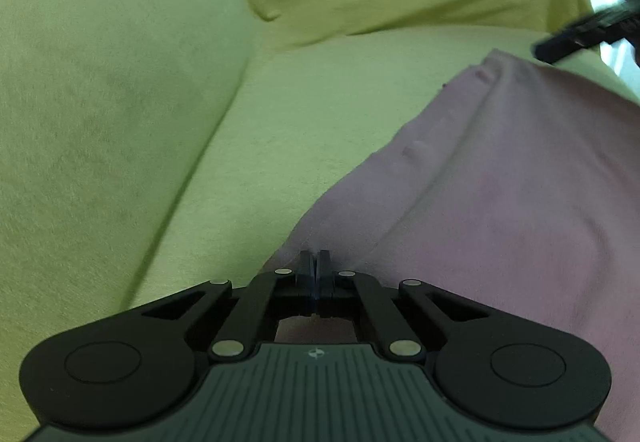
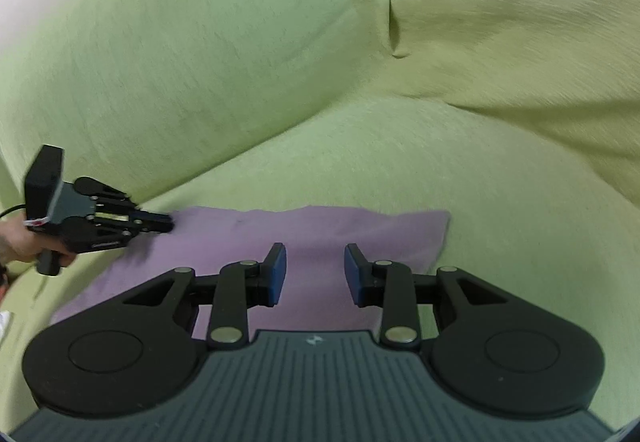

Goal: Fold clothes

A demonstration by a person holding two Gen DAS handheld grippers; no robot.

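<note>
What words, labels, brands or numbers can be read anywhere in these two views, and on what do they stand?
No readable text in either view.
Small white emblem on the left gripper body: a symbol, no letters.
Same emblem on the right gripper body: no letters.
Red-and-white tag by the hand in the right wrist view: too blurred to read.
Purple garment and green sofa: no print visible.

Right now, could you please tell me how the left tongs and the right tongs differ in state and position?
The left tongs are shut, pinching the left edge of the pink cloth; the right tongs are open and grip nothing. The left tongs touch the cloth at its edge, while the right tongs sit over its middle. Both share the same black build and work over the green sofa.
</note>
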